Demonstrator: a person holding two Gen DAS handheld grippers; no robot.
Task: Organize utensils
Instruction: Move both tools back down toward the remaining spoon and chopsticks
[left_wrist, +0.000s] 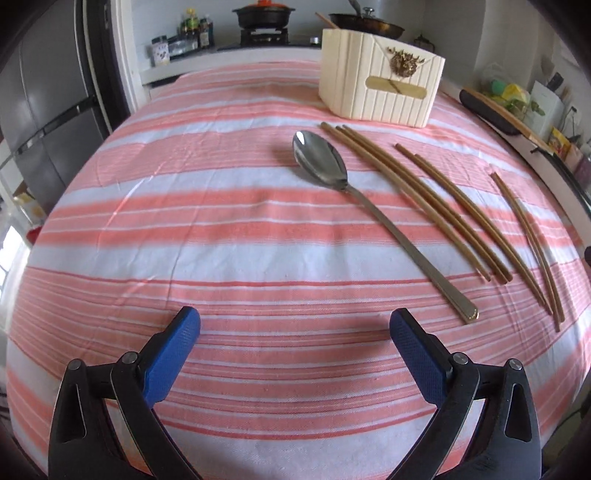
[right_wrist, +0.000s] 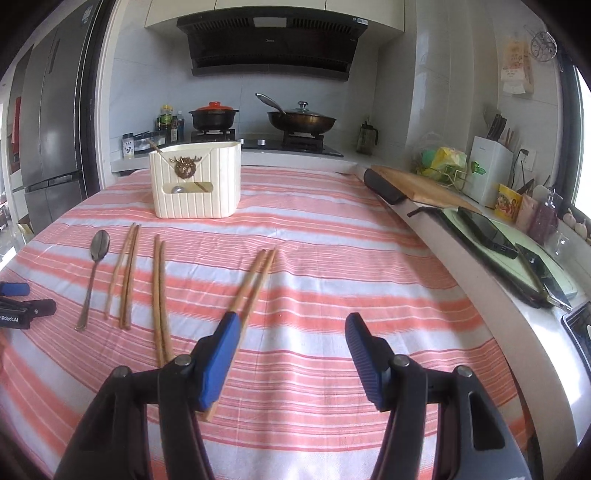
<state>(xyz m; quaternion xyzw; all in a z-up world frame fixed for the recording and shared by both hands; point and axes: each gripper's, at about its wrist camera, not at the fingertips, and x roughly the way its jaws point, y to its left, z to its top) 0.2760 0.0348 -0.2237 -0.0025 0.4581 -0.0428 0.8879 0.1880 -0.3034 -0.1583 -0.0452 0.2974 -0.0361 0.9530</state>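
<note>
Inside, the cream holder (right_wrist: 195, 181) keeps a chopstick; both grippers gape empty.

metal spoon (left_wrist: 320, 158) lies flat on the striped cloth, bowl up and toward the holder, long thin handle running back toward the near edge. beside it three lots of brown wooden chopsticks, all flat, roughly parallel to the spoon – a first bunch (left_wrist: 413, 201) just beside the spoon handle, a second pair (left_wrist: 476, 218) next to it, a third pair (left_wrist: 528, 240) set apart at the far side, angled slightly. cream ribbed utensil holder (left_wrist: 380, 79) stands upright behind their tips, gold ornament on its front, slot window below; a chopstick end sticks out of its top – a round metal shape shows through the window.
</note>
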